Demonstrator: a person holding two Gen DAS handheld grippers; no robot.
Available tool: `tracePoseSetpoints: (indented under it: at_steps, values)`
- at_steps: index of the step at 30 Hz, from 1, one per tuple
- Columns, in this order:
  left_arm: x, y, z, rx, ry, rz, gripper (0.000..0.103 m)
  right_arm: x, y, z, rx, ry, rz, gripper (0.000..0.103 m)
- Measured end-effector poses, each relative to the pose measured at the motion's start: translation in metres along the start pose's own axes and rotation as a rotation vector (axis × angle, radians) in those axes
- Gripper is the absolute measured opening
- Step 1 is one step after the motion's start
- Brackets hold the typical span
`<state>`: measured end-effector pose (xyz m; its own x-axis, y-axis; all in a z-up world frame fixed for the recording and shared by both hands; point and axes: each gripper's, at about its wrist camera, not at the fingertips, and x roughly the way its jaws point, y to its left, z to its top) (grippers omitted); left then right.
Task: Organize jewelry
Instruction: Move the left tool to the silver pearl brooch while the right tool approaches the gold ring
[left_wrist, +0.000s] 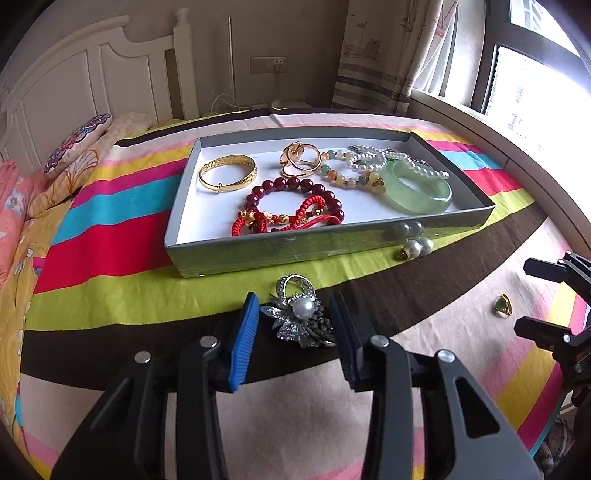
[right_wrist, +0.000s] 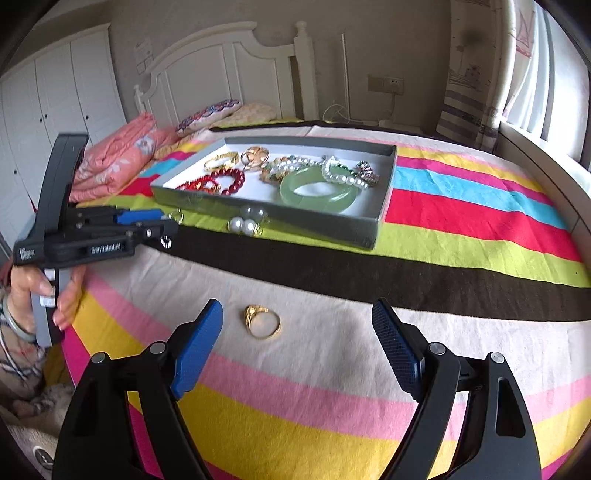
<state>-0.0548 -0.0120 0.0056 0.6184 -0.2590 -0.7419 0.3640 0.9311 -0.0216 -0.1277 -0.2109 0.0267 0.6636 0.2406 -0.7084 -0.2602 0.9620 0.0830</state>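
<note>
Between the left gripper's (left_wrist: 293, 325) blue pads sits a silver brooch (left_wrist: 299, 315) with a pearl in the middle, lying on the dark stripe of the bedspread (left_wrist: 110, 229). Jaws are about half closed around it. The right pad looks like it's up against the brooch's edge, the left pad sits just beside it with a sliver of gap, so I honestly can't tell if it's a real grip.

Just past the brooch is the tray (left_wrist: 295, 251), a shallow grey box with a white floor. Inside: a gold bangle (left_wrist: 228, 173), a gold ring-shaped piece (left_wrist: 299, 158), a dark red bead bracelet (left_wrist: 295, 195) with a red cord bracelet (left_wrist: 288, 218) lying on it, a mixed bead bracelet (left_wrist: 347, 173), a pearl strand (left_wrist: 402, 162) and a jade bangle (left_wrist: 417, 188). Two pearl earrings (left_wrist: 415, 247) sit on the bedspread right against the tray's front wall, mirrored in its shiny side.

Over on the right, the right gripper (right_wrist: 297, 343) hangs with jaws wide apart and nothing in them. A gold ring (right_wrist: 261, 323) lies on the pale stripe between the pads, nearer the left one, touching neither. From the left camera you can see it has a green stone.

A hand (right_wrist: 40, 291) holds the left gripper's handle at the edge of the right view. Pillows (left_wrist: 77, 147) and a white headboard (left_wrist: 92, 74) are behind the tray.
</note>
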Motion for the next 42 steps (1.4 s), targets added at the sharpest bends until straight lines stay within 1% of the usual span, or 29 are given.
tracePoseSetpoints:
  at_steps: [2, 4, 6, 10, 15, 23, 30, 32, 39, 42]
  values:
    - [-0.002, 0.000, -0.003, -0.001, -0.002, -0.002, 0.039, 0.004, 0.005, -0.002, -0.029, 0.027, -0.017, 0.079]
    - [-0.005, 0.001, -0.006, -0.001, -0.016, -0.001, 0.039, 0.009, 0.012, -0.004, -0.054, 0.056, -0.028, 0.072]
    - [-0.006, 0.002, -0.006, -0.007, -0.021, -0.006, 0.039, 0.010, 0.015, -0.004, -0.067, 0.055, -0.035, 0.066]
    - [-0.005, 0.004, -0.007, -0.017, -0.014, -0.019, 0.039, 0.011, 0.015, -0.003, -0.065, 0.053, -0.036, 0.062]
    - [-0.005, 0.003, -0.007, -0.015, -0.015, -0.018, 0.039, 0.012, 0.023, -0.002, -0.092, 0.047, -0.022, 0.053]
    - [-0.005, 0.000, -0.007, 0.001, -0.014, -0.001, 0.039, 0.012, 0.026, -0.001, -0.095, 0.050, -0.016, 0.052]
    - [-0.005, 0.001, -0.008, -0.006, -0.016, -0.010, 0.039, 0.003, 0.032, -0.011, -0.102, 0.054, -0.025, 0.052]
    - [-0.005, 0.002, -0.008, -0.007, -0.016, -0.012, 0.039, 0.003, 0.028, -0.011, -0.084, 0.053, -0.023, 0.052]
    - [-0.006, 0.005, -0.009, -0.015, -0.017, -0.021, 0.039, 0.007, 0.011, -0.004, -0.051, 0.062, -0.106, 0.052]
    - [-0.006, 0.005, -0.009, -0.018, -0.018, -0.024, 0.039, 0.009, 0.001, 0.001, -0.045, 0.052, -0.165, 0.052]
